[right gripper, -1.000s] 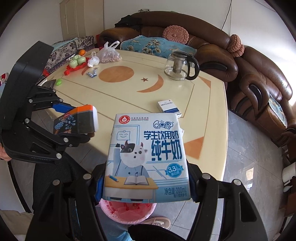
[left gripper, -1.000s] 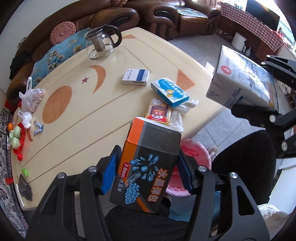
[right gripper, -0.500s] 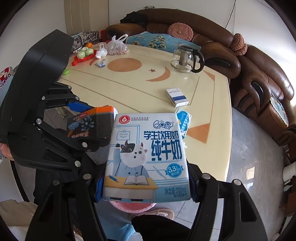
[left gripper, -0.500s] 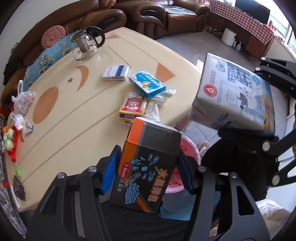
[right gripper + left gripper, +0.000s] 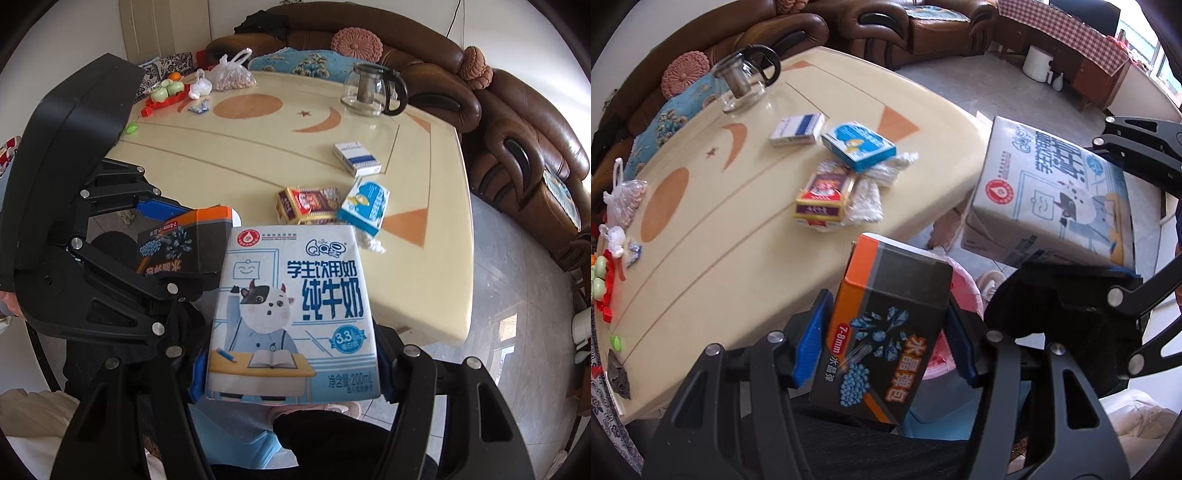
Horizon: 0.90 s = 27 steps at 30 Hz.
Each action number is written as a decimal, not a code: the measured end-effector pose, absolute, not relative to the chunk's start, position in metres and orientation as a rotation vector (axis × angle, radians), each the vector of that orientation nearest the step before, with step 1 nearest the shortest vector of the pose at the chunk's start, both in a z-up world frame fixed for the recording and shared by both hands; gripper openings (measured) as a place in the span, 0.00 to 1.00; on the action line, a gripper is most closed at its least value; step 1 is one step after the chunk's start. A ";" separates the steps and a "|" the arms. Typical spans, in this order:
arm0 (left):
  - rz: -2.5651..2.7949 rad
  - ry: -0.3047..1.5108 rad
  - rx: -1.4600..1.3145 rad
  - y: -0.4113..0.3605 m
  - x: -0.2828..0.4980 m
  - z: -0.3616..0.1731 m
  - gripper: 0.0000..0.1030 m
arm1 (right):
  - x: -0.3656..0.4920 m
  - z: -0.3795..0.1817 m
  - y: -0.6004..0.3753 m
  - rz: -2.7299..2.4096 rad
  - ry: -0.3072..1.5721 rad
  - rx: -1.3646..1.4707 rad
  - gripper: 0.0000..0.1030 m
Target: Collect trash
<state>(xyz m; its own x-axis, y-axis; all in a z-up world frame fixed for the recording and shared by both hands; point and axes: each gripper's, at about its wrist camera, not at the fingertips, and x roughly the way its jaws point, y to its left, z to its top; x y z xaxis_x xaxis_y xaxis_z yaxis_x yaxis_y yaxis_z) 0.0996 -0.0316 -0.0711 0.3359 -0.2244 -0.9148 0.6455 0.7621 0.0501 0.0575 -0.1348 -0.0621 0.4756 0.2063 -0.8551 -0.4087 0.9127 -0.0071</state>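
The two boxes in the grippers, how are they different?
The milk carton is pale blue and white with a cartoon cow; the black and orange box shows blue crystals. The carton looks broader, the box narrower. The right gripper clamps the carton, the left gripper the box. Both are off the table.

Cream table bearing glass teapot, white-blue box, blue carton, red-gold packet, nut bag
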 end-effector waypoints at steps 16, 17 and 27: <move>-0.619 1.187 0.430 -0.043 0.098 -0.141 0.56 | 0.066 -0.130 -0.139 0.379 1.123 -0.184 0.62; -0.619 1.194 0.428 -0.043 0.098 -0.146 0.56 | 0.066 -0.135 -0.140 0.379 1.130 -0.184 0.62; -0.614 1.266 0.396 -0.048 0.111 -0.197 0.56 | 0.079 -0.193 -0.148 0.353 1.211 -0.180 0.62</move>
<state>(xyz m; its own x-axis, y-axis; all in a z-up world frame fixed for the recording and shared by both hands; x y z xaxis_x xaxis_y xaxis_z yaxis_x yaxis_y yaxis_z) 0.1113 -0.0478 -0.1972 0.1747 -0.2084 -0.9623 0.6263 0.7777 -0.0547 0.0792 -0.1483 -0.1925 0.3060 0.1699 -0.9367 -0.3600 0.9315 0.0513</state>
